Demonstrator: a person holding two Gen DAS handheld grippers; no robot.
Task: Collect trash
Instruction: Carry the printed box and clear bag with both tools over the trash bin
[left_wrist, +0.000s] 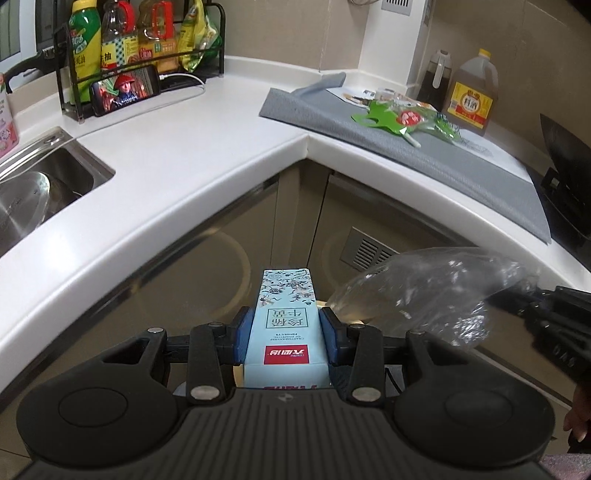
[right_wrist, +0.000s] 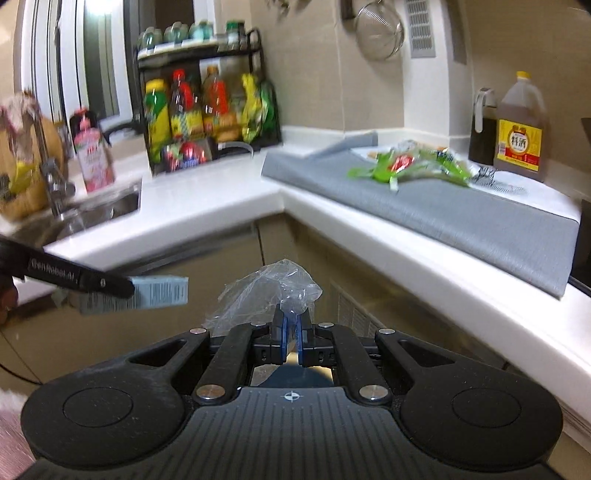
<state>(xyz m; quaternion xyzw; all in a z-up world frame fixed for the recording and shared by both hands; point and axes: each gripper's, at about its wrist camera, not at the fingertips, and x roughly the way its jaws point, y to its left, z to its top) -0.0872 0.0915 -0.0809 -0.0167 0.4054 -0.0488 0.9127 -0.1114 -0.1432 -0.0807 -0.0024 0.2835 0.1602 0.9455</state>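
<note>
Pale blue patterned carton (left_wrist: 286, 328), red label; crumpled clear plastic (right_wrist: 271, 291)

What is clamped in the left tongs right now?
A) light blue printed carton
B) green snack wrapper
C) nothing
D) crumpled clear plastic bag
A: the left tongs press their blue pads on both sides of the light blue printed carton; the crumpled clear plastic bag is in the right tongs.

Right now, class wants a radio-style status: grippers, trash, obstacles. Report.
Left gripper shut on blue carton. Right gripper shut on clear plastic wrap. Green wrapper on grey mat. Nothing blocking.
</note>
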